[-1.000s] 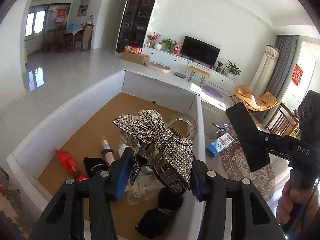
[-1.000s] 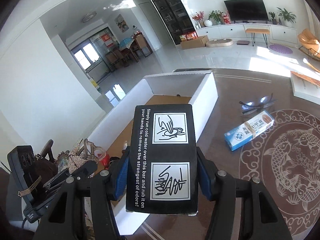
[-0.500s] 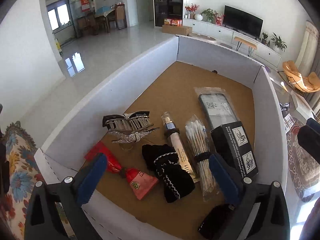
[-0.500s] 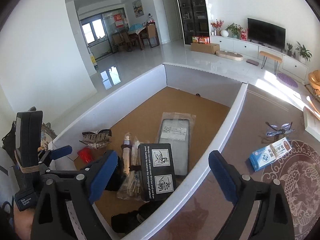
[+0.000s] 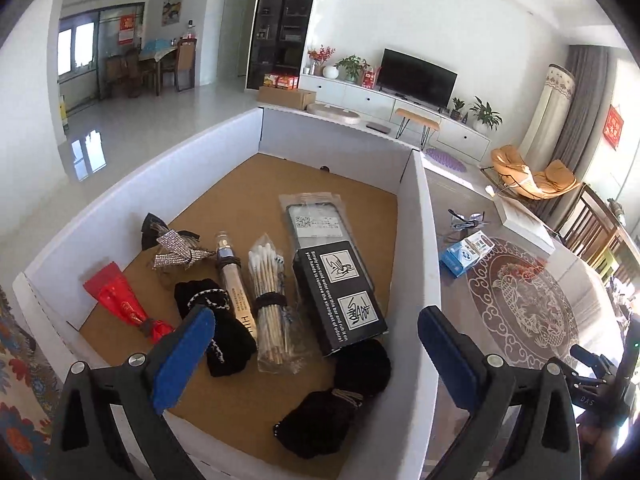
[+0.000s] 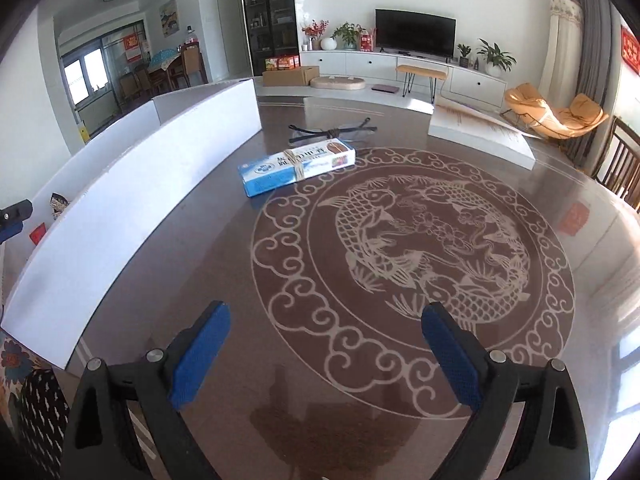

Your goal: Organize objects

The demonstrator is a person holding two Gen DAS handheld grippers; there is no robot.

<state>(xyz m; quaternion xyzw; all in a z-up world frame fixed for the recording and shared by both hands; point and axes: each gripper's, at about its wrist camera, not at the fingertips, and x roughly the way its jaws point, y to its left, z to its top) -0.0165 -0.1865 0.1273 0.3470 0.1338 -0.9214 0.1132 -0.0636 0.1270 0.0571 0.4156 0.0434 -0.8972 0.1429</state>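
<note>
Inside the white box (image 5: 132, 196) the sorted things lie in a row on the brown floor: a red tube (image 5: 120, 296), a sparkly hair clip (image 5: 176, 250), a black velvet pouch (image 5: 216, 324), a slim bottle (image 5: 236, 284), a bundle of cotton swabs (image 5: 270, 292), a bagged phone case (image 5: 316, 220) and a black carton (image 5: 340, 292) lying partly over the case. A second dark pouch (image 5: 336, 400) sits at the near edge. Out on the glossy brown table (image 6: 200, 280), the blue-and-white carton (image 6: 296, 168) lies just beside the box wall, with a dark hair clip (image 6: 332, 130) right behind it and a flat white box (image 6: 480, 132) farther off. The left gripper (image 5: 312, 352) hangs over the box's near corner, tilted downward, jaws spread wide with nothing pinched. The right gripper (image 6: 324, 356) points down at the fish pattern (image 6: 420, 248) on the table, its jaws opening, nothing between them. It shows at the left view's lower right edge too.
</note>
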